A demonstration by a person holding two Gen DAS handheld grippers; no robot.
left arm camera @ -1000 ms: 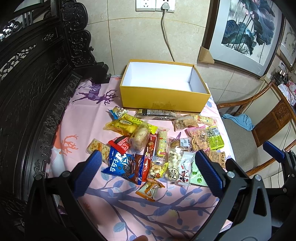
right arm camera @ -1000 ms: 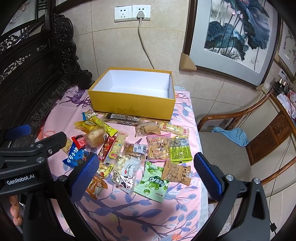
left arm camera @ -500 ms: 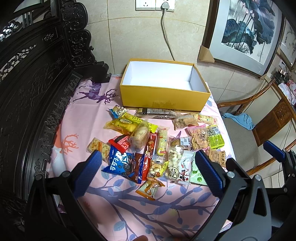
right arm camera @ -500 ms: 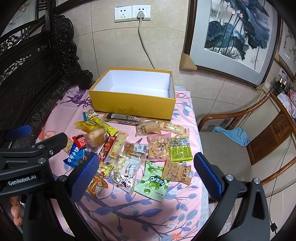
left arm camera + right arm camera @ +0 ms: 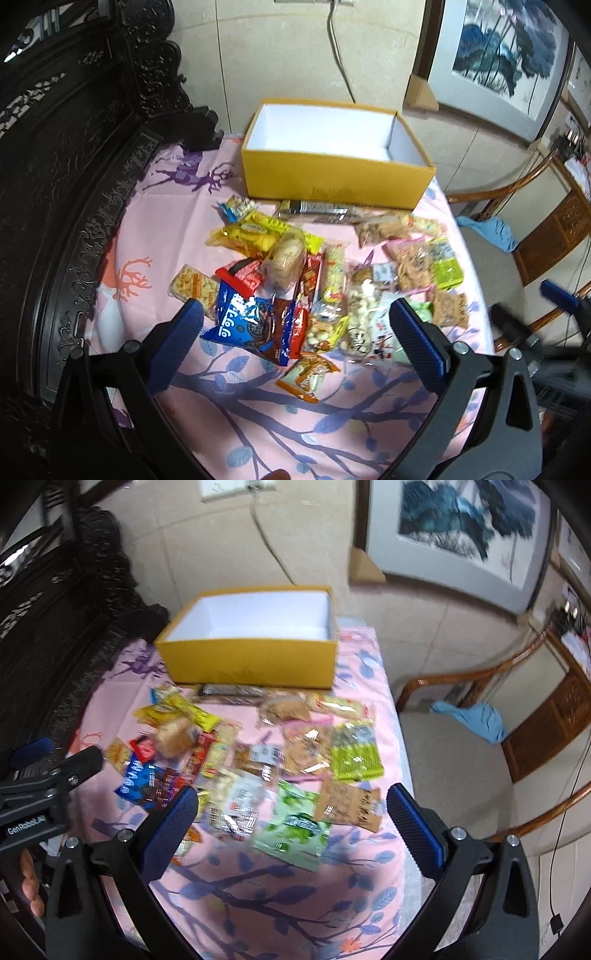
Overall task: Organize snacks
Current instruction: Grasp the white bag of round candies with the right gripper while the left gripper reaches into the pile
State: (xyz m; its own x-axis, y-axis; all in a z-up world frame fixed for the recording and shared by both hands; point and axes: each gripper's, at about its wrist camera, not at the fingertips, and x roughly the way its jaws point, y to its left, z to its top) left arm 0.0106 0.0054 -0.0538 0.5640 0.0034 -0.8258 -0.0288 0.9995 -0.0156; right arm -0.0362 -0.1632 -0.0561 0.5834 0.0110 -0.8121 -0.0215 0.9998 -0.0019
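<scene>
Left wrist view: my left gripper [image 5: 295, 334] and right gripper [image 5: 291, 816] hang wide apart, empty, above the snacks [image 5: 325, 273] before the yellow box [image 5: 332, 181].

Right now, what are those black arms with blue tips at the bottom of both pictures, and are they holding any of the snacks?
They are not robot arms. A person holds a tool in each hand, and each tool has a little camera looking along its two fingers. One picture comes from the left hand-held gripper, the other from the right hand-held gripper. Both stand open and hold nothing. In front of them a pink tablecloth with a purple branch print is covered with snack packets, such as a blue cookie packet and a light green candy packet. Behind the packets sits an open yellow cardboard box with a white inside; no snack shows inside it.
</scene>
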